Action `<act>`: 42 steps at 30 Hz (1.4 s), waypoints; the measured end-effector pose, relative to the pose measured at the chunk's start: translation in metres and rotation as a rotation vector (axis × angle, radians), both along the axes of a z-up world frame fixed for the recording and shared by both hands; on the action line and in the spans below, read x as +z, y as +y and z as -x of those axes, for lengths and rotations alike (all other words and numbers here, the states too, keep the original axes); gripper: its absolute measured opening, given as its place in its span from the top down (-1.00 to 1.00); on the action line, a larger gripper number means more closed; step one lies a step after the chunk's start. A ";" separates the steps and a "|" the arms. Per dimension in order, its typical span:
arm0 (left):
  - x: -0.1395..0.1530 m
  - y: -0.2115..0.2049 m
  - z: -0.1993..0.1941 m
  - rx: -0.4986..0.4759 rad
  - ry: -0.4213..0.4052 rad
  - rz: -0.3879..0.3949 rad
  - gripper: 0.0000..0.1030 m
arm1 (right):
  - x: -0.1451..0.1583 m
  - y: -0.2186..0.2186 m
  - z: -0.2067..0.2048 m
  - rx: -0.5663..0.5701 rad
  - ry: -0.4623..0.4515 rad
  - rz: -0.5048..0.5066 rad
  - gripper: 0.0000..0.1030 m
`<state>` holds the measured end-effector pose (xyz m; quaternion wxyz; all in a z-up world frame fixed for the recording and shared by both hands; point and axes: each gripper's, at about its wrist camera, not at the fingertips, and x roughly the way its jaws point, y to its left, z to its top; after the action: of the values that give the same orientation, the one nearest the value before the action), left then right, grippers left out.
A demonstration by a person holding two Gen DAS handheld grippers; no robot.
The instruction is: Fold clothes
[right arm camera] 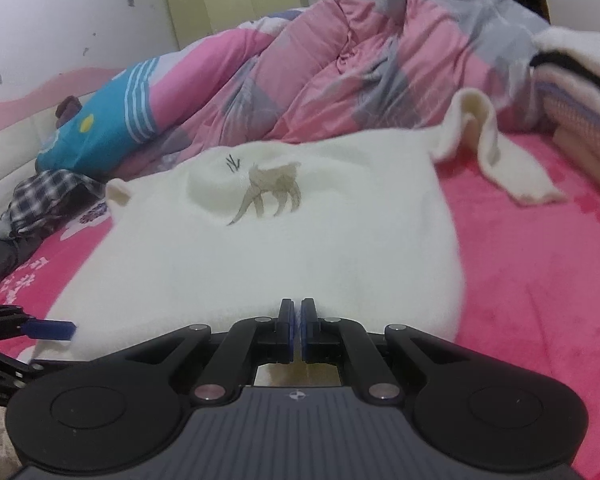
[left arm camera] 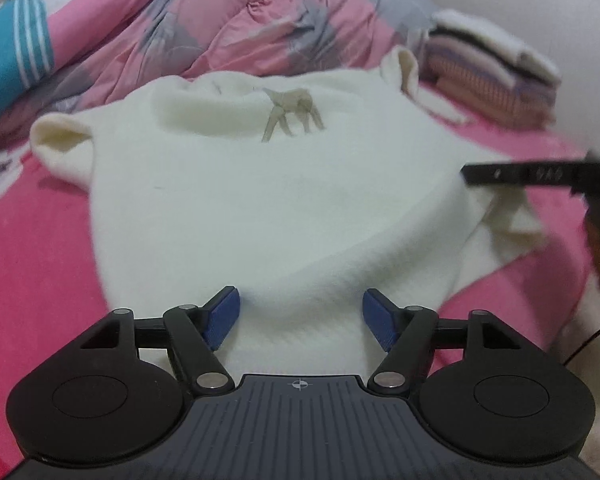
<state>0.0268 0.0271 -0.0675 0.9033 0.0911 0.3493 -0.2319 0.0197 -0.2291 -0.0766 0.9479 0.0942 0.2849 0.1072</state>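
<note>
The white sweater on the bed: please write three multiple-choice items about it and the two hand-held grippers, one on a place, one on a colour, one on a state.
1. Where does the stack of folded clothes lie, seen from the left wrist view?
A. beyond the sweater, at the upper right
B. on top of the sweater
C. under the left hand-held gripper

2. What colour is the bed cover under the white sweater?
A. green
B. pink
C. black

3. How do the two hand-held grippers stand?
A. both open
B. left shut, right open
C. left open, right shut

Answers:
1 A: the stack of folded clothes sits past the white sweater.
2 B: the bed cover is pink.
3 C: the left hand-held gripper has its pads apart; the right hand-held gripper has its pads together.
</note>
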 end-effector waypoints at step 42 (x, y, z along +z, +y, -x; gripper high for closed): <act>-0.002 0.067 0.011 0.086 -0.005 -0.095 -0.34 | -0.017 -0.010 0.017 0.020 0.038 -0.096 0.93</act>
<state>0.0162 0.0937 -0.0700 0.9078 0.1195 0.3615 -0.1758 0.0029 -0.2395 -0.0935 0.9355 0.1389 0.2983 0.1286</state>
